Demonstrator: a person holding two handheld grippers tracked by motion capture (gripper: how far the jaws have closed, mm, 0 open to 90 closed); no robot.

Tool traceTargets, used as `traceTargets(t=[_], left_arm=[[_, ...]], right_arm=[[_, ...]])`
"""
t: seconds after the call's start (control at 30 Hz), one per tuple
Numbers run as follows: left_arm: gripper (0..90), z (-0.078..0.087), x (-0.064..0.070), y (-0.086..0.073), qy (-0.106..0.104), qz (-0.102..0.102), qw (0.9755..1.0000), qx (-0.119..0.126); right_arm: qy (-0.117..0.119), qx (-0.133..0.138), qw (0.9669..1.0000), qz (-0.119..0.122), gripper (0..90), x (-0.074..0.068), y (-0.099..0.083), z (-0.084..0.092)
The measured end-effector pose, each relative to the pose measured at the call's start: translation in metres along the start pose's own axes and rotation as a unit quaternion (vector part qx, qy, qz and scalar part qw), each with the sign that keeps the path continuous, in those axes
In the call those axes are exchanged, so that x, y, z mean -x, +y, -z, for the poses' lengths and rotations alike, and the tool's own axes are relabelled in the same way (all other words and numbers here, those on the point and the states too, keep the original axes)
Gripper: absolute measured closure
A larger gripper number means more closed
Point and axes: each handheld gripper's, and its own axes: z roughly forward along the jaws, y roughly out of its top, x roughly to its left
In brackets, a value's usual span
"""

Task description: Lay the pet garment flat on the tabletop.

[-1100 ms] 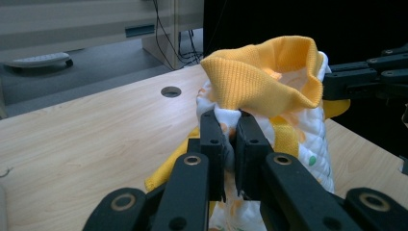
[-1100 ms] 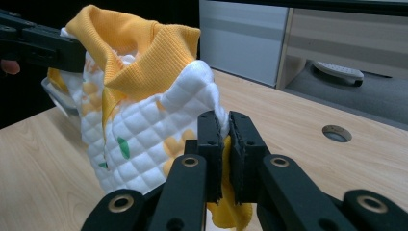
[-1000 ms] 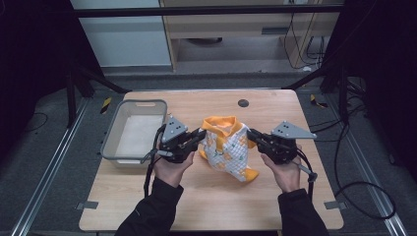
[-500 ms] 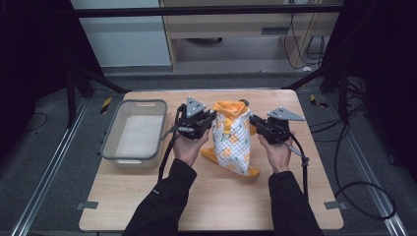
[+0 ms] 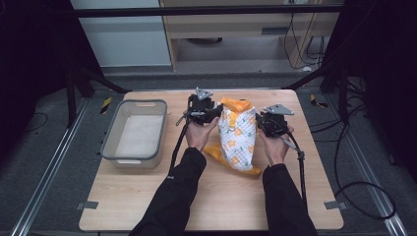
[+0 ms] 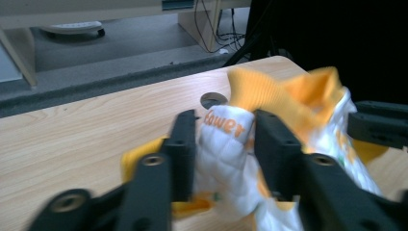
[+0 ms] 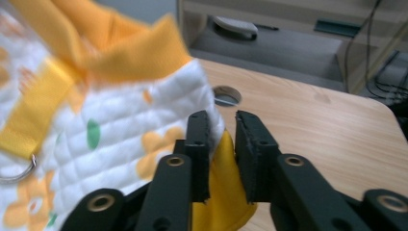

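Near the middle of the high view, on the light wooden table [image 5: 147,196], a white quilted fabric bag with orange flower print and orange trim [image 5: 238,133] is held up between the two black hand-held grippers, its lower end trailing toward the bottom of the frame. At its left edge the left gripper [image 5: 210,114] is clamped on the bag, and the left gripper view makes this plain: a fold of white quilting with orange lettering is pinched between the two black jaws at centre frame. At the bag's right edge sits the right gripper [image 5: 260,124]; its own view shows the jaws [image 7: 221,144] gripping the bag's edge, white quilting outside and orange lining between them. Left of centre in the high view stands a grey rectangular plastic tub [image 5: 109,147], apart from the bag.
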Motion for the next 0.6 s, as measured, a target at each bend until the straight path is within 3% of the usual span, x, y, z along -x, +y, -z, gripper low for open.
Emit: traceTargets(t=[0.1,0.23,0.3,0.6], left_arm=[[49.7,0.011,-0.006,0.002,0.001,0.006,0.9998,0.021],[47.8,0.021,-0.010,0.005,-0.008,0.014,0.9995,0.026],[47.0,0.031,-0.008,0.005,-0.005,-0.005,0.9996,0.027],[46.1,0.058,-0.009,0.003,-0.008,-0.033,0.9991,0.024]], right_arm=[[-0.007,0.000,0.9999,0.013,68.9,0.004,-0.001,0.002],[-0.006,0.001,0.9999,0.012,65.8,0.011,0.003,0.010],[0.002,0.006,0.9999,0.013,64.2,0.012,0.006,0.016],[0.029,0.017,0.9994,0.003,62.0,0.022,0.012,0.050]])
